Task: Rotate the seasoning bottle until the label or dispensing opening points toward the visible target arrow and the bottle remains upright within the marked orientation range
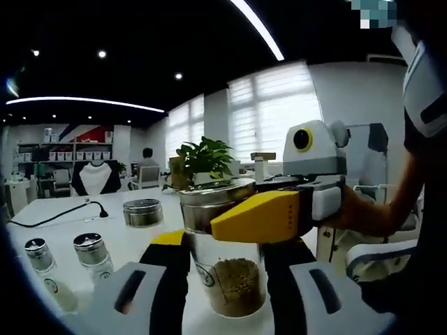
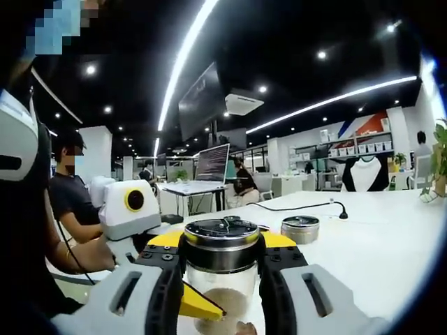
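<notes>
The seasoning bottle [image 1: 234, 283] is clear glass with a metal cap and brown seeds at the bottom, and it stands upright on the white table [image 1: 133, 244]. My left gripper [image 1: 225, 251] is shut on its glass body, one black jaw on each side. My right gripper [image 1: 244, 216] comes in from the right, its yellow jaw across the cap. In the right gripper view, the right gripper [image 2: 222, 246] is shut on the bottle [image 2: 220, 283] just under the cap [image 2: 222, 232]. A yellow jaw of the left gripper [image 2: 201, 304] lies against the glass lower down.
Two small shaker bottles [image 1: 40, 255] [image 1: 92, 250] stand on the left, with a round metal tin [image 1: 143, 213] [image 2: 300, 227] behind them. A black cable [image 1: 63, 213] crosses the table. A potted plant [image 1: 206, 160] stands behind the bottle. A person's arm [image 1: 377, 213] holds the right gripper.
</notes>
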`<action>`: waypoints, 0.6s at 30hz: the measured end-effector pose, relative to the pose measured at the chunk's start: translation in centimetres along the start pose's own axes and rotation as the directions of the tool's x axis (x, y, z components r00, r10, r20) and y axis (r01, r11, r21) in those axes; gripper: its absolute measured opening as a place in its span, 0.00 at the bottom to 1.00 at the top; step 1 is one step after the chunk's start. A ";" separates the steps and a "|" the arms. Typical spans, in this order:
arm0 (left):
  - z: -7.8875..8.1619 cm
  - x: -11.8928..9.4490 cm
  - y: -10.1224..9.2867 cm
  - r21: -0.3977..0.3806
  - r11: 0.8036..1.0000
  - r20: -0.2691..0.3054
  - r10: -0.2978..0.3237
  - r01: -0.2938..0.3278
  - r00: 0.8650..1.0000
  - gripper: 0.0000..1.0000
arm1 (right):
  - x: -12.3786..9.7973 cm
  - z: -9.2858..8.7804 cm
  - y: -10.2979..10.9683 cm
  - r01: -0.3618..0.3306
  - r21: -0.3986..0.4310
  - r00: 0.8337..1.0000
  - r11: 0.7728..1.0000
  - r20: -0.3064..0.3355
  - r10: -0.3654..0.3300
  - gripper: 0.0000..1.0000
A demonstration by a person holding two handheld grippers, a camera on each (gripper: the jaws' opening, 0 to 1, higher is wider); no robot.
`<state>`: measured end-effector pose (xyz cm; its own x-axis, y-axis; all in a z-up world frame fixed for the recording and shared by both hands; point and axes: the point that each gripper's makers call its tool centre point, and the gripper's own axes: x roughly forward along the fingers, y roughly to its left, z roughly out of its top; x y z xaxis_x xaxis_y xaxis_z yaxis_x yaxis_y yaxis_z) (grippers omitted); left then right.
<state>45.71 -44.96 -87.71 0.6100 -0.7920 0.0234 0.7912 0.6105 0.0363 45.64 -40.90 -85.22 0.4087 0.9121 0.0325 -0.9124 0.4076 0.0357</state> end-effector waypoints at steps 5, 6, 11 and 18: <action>0.1 0.6 0.3 0.002 0.999 0.007 0.055 -0.055 0.998 0.43 | -0.1 0.1 -0.4 0.026 -0.006 1.000 1.000 -0.002 -0.026 0.39; 0.0 0.7 0.5 0.009 0.998 0.006 0.068 -0.068 0.998 0.43 | -0.1 0.0 -0.4 0.033 -0.009 0.999 0.999 -0.007 -0.034 0.39; -0.3 0.9 0.9 0.044 0.992 0.002 0.119 -0.119 0.993 0.43 | 0.0 -0.2 -0.6 0.063 -0.016 0.998 0.998 -0.018 -0.063 0.39; -0.2 1.0 1.8 0.107 0.972 0.003 0.211 -0.210 0.978 0.42 | 0.4 -0.1 -0.6 0.140 -0.029 0.990 0.990 -0.005 -0.140 0.39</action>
<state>47.73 -44.67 -87.86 0.7629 -0.6456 0.0332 0.6364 0.7591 0.1372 46.36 -40.83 -85.29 0.5324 0.8462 0.0222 -0.8465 0.5323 0.0109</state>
